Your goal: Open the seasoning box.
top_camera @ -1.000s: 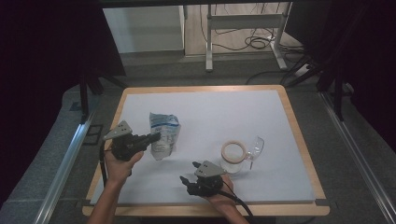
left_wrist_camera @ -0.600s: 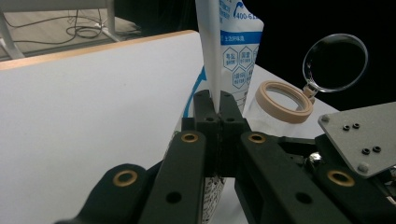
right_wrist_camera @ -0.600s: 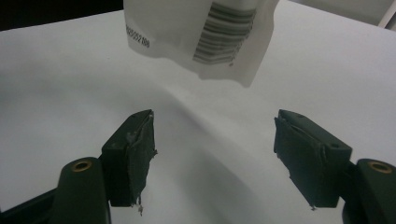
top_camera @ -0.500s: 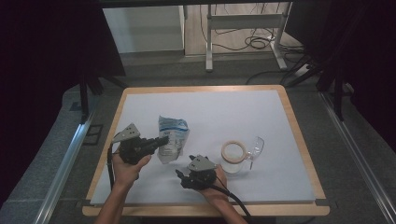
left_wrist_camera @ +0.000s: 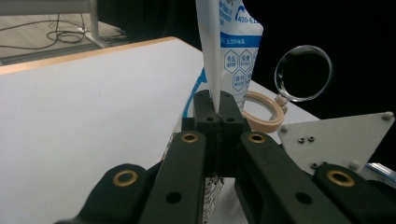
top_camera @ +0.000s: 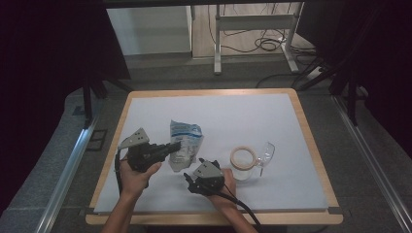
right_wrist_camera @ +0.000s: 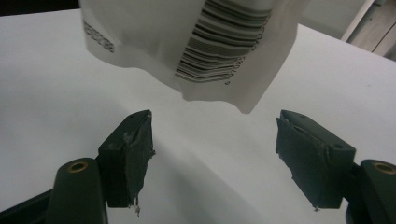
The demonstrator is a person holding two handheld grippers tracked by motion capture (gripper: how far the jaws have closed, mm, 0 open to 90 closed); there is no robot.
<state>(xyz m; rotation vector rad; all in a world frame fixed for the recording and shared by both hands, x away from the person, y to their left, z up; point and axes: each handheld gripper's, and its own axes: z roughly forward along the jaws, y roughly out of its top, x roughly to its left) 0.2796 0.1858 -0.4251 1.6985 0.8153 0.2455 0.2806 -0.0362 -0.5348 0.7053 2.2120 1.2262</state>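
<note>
The left claw [top_camera: 176,145] is pinched tight on the thin edge of the bag [top_camera: 185,145]. In the left gripper view you can see the white and blue bag [left_wrist_camera: 229,56] squeezed flat between the two black jaws. Holding it by the edge lets the rest of the bag stick out free. In the right gripper view the bag [right_wrist_camera: 196,46] hangs up off the table [right_wrist_camera: 56,93], with its bar code side and one loose corner in front of the right claw [right_wrist_camera: 215,158].

The right claw [top_camera: 190,183] is wide open. Its jaws have just been opening a bit more, and nothing is between them yet. The bag's loose corner is just ahead of the gap, not touching either jaw. I think the claw is open like that so it can take hold of the bag too. Then two claws could pull it open or tip it.

Just to the right of the hands stands a clear jug [top_camera: 248,162] with a tan ring on its top. In the left gripper view the tan ring [left_wrist_camera: 261,112] sits right behind the bag. I think the jug is close so that what is in the bag can go into it.

The table [top_camera: 272,116] is white with a wooden rim.
</note>
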